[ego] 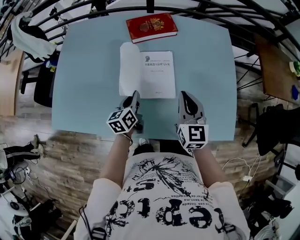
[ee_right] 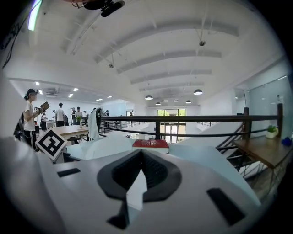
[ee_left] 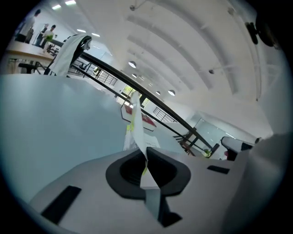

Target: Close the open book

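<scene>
A white book (ego: 158, 75) lies open on the pale blue table (ego: 84, 70), its printed page facing up. Its left leaf (ego: 129, 72) is lifted off the table and stands curved. My left gripper (ego: 135, 97) is at the leaf's near corner, shut on it. In the left gripper view the white leaf (ee_left: 136, 121) runs edge-on between the jaws of that gripper (ee_left: 145, 157). My right gripper (ego: 183, 96) hovers just off the book's near right corner, touching nothing. In the right gripper view the right gripper (ee_right: 141, 153) has its jaws together with nothing between them.
A shut red book (ego: 151, 26) lies at the table's far edge, just beyond the open book, and also shows as the red book (ee_right: 151, 144) ahead of the right gripper. A dark railing (ego: 206, 7) runs behind the table. A wooden desk (ego: 276, 70) stands to the right.
</scene>
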